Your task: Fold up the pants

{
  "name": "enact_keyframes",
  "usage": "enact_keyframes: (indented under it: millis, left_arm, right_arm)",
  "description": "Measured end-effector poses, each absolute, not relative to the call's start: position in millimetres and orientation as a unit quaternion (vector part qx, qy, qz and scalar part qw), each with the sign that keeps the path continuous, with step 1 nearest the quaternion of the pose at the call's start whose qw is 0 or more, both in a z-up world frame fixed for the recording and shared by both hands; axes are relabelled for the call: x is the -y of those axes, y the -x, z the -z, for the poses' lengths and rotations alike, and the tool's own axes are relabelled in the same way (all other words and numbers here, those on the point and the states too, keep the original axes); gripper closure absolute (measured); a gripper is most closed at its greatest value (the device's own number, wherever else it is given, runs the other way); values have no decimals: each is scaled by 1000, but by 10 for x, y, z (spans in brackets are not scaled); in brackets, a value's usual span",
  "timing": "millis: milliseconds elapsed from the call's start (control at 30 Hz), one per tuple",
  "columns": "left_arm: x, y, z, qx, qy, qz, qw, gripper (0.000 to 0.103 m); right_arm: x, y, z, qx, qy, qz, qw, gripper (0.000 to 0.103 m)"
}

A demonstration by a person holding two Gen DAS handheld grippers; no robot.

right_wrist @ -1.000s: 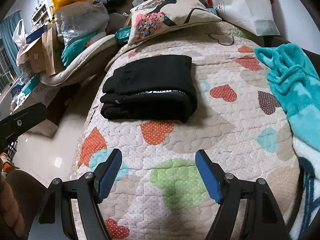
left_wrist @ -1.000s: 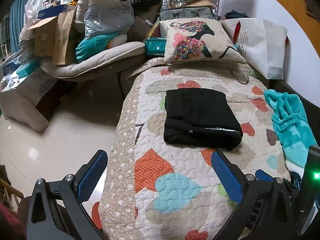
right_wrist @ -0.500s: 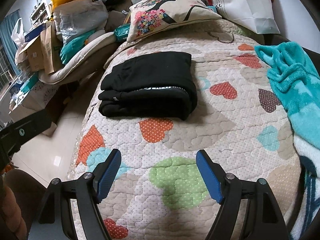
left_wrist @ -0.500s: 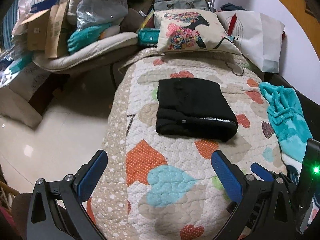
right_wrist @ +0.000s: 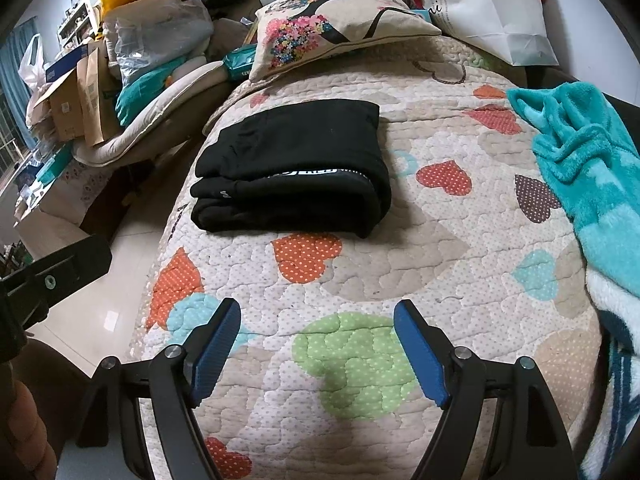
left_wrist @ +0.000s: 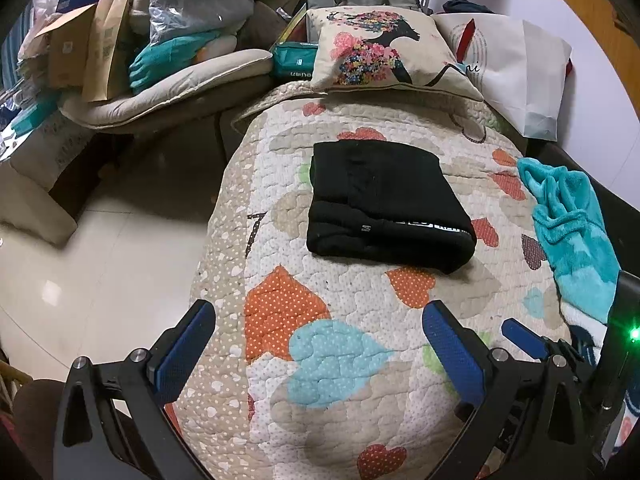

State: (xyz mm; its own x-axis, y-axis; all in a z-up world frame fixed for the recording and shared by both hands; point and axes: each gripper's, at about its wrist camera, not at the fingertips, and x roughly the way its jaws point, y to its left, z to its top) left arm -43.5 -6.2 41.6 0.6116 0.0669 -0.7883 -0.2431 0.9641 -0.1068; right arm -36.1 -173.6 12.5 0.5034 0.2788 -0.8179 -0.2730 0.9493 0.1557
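Note:
The black pants lie folded into a compact rectangle on the heart-patterned quilt, white lettering along their near fold. They also show in the right wrist view. My left gripper is open and empty, held above the quilt's near end, well short of the pants. My right gripper is open and empty, also back from the pants over the quilt. Nothing touches the pants.
A teal fleece blanket lies at the quilt's right edge. A floral cushion and a white bag sit at the far end. Cluttered boxes and bags stand left, beyond bare tiled floor.
Both grippers have drawn back and away from the folded pants, so the pants look smaller and farther off. The jaws stayed open.

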Motion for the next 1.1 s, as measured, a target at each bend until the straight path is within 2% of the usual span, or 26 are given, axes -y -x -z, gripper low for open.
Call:
enact_keyframes:
  millis: [1100]
  left_arm:
    - [-143,333,-125,-463,149,-90,869,0]
  right_arm:
    - [1748,299,-10,-489,15,-137,861,18]
